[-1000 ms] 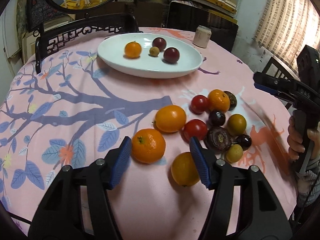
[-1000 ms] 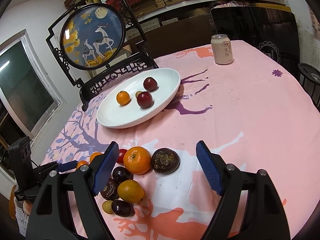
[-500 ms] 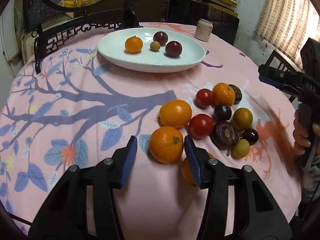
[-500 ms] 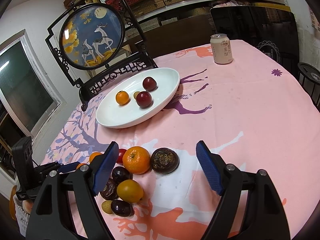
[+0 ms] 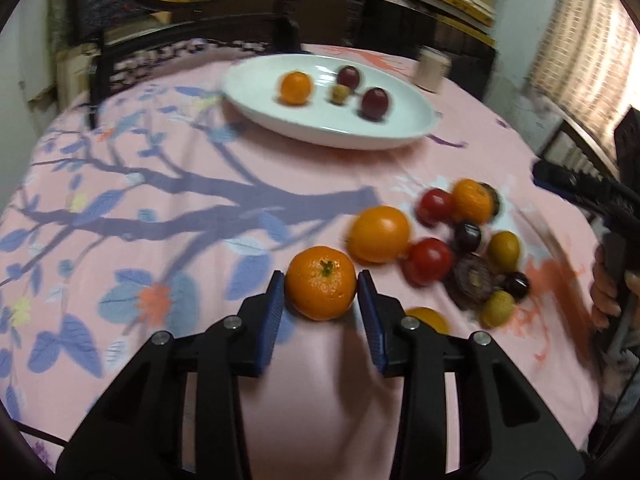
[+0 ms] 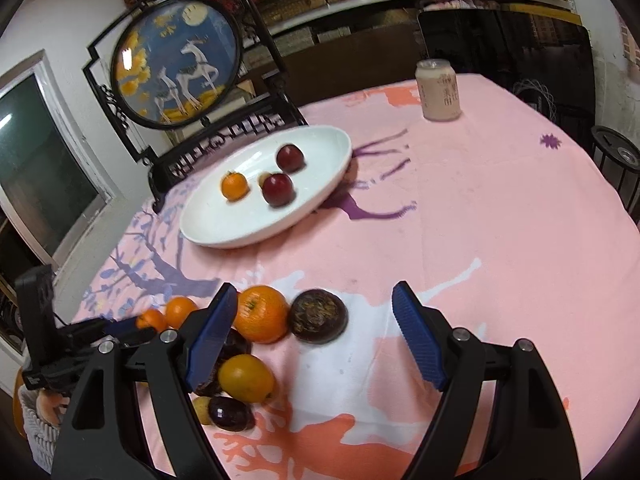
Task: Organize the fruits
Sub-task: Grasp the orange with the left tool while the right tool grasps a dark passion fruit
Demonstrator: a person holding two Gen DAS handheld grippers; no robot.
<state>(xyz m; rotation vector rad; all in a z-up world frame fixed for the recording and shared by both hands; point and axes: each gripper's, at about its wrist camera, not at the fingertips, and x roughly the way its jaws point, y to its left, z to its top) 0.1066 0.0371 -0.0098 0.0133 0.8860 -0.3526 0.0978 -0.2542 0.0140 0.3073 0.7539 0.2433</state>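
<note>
Left wrist view: left gripper (image 5: 321,294) jaws closing around a tangerine (image 5: 321,288) on the pink tablecloth (image 5: 168,184), blue pads (image 5: 274,308) at both its sides, seemingly touching. Loose fruit pile (image 5: 464,248) sits just right of it. White plate (image 5: 400,136) lies farther back, holding one small orange (image 5: 295,87), a small yellowish fruit and two dark red fruits. Right wrist view: right gripper (image 6: 312,338) hangs wide open over the cloth, nothing between its pads, orange (image 6: 262,314) and dark brown fruit (image 6: 319,316) just ahead. Can (image 6: 439,90) stands far right.

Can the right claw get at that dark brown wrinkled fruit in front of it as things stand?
Probably yes: the right claw is open, and the dark wrinkled fruit lies between its tips, with only the orange beside it.
</note>
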